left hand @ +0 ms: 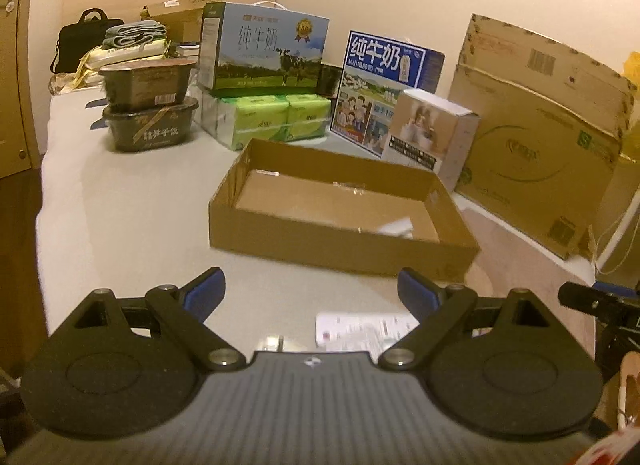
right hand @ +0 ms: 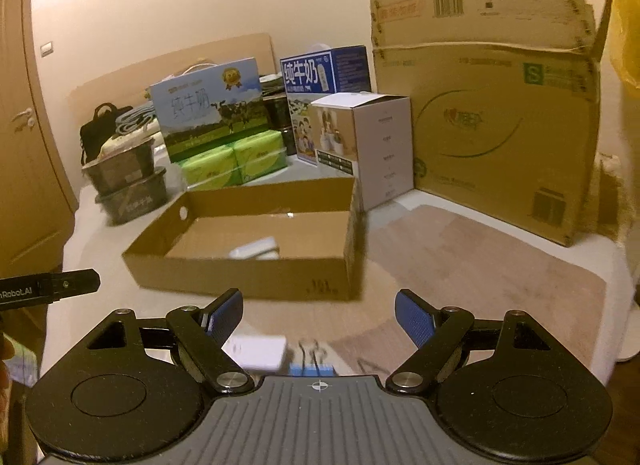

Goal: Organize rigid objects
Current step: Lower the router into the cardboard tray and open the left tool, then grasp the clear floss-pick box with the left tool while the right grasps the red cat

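Observation:
A shallow open cardboard tray (left hand: 280, 243) lies on the white table ahead of both grippers; it also shows in the right wrist view (right hand: 248, 277). A small white object (left hand: 394, 227) lies inside it near the front right, also visible in the right wrist view (right hand: 254, 248). My left gripper (left hand: 310, 293) is open and empty, just short of the tray's front wall. A white printed packet (left hand: 360, 331) lies on the table under it. My right gripper (right hand: 318, 315) is open and empty. A white box (right hand: 256, 351) and a small blue-edged item (right hand: 312, 369) lie under it.
Behind the tray stand two stacked dark food bowls (left hand: 148, 113), a milk carton case on green tissue packs (left hand: 264, 53), a blue milk box (left hand: 384, 77), a white product box (left hand: 432, 133) and a large cardboard box (left hand: 536, 137). A brown mat (right hand: 480, 265) covers the right side.

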`<state>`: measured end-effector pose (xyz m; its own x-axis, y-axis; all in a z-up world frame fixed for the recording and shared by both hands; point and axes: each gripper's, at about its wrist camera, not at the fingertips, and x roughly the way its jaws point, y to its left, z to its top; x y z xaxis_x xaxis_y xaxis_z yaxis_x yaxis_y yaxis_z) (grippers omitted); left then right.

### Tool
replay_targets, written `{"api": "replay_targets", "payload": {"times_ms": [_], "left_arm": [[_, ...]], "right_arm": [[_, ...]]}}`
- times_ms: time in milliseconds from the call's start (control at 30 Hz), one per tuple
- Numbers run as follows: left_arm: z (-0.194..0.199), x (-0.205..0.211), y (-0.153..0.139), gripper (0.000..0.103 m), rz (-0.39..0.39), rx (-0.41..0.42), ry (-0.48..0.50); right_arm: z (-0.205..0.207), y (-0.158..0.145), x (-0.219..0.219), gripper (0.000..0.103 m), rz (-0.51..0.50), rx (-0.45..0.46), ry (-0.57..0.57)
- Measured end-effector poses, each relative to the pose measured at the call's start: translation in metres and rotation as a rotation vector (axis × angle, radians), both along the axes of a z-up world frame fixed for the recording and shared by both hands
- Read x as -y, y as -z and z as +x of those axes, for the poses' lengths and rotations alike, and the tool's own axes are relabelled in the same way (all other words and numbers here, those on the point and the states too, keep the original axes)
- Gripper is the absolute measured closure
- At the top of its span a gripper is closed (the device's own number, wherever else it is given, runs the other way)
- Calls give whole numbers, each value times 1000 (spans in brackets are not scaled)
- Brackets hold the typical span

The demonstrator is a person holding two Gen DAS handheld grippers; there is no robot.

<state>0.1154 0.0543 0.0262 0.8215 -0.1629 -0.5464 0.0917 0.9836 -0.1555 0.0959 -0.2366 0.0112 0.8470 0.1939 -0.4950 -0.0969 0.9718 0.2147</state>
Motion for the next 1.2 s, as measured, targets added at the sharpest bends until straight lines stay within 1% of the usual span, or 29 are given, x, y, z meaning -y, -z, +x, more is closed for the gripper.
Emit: {"api": "replay_targets", "payload": {"times_ms": [100,167,267,500,700,900,1200], "left_arm": [[-20,1,5,11,4,-12,-5],[-30,2,7,11,10,-19,-10],[-46,2,13,6,20,-32,-19],[-70,5,24,4,31,-66,-16],[-79,5,27,4,30,-77,-14],[-77,5,27,4,34,-81,-15],[-70,6,36,4,39,-106,-5]], "right_arm": [[-19,1,3,20,-18,1,0],[-31,4,5,20,-13,-8,4],[-47,8,7,20,-8,-20,6],[-73,24,11,20,-23,-67,9],[-80,29,18,20,-27,-78,23],[-81,31,19,20,-21,-83,26],[-75,40,10,20,-23,-107,-44]]}}
